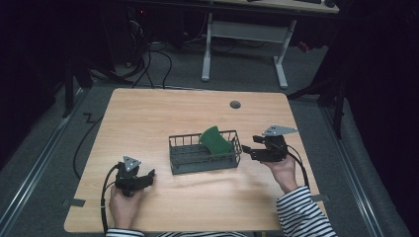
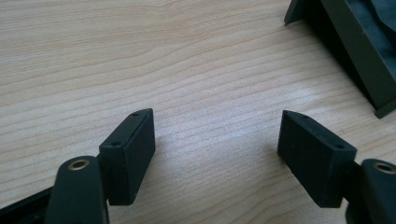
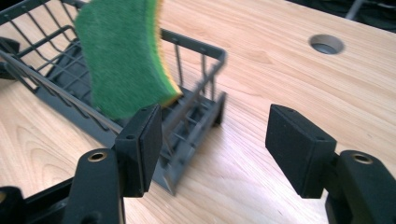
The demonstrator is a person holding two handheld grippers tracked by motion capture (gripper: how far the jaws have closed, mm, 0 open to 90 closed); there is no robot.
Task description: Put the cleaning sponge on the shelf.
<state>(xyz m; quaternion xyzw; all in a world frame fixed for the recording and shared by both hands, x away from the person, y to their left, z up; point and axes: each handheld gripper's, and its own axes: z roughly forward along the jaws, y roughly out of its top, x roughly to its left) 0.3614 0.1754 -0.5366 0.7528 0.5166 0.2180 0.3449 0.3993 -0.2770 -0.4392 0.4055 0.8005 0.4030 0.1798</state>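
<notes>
A dark grey wire basket sits in the middle of the wooden table. A green sponge with a yellow underside leans tilted in its right end. In the right gripper view the sponge rests against the basket's rim just beyond the left jaw. My right gripper stands open just right of the basket, holding nothing; its jaws are wide apart. My left gripper is open near the table's front left, over bare wood, with the basket's corner at the upper right.
A round grey cable hole lies in the table behind the basket. Another desk's white legs and cables stand on the floor beyond. A striped sleeve comes in at the bottom right.
</notes>
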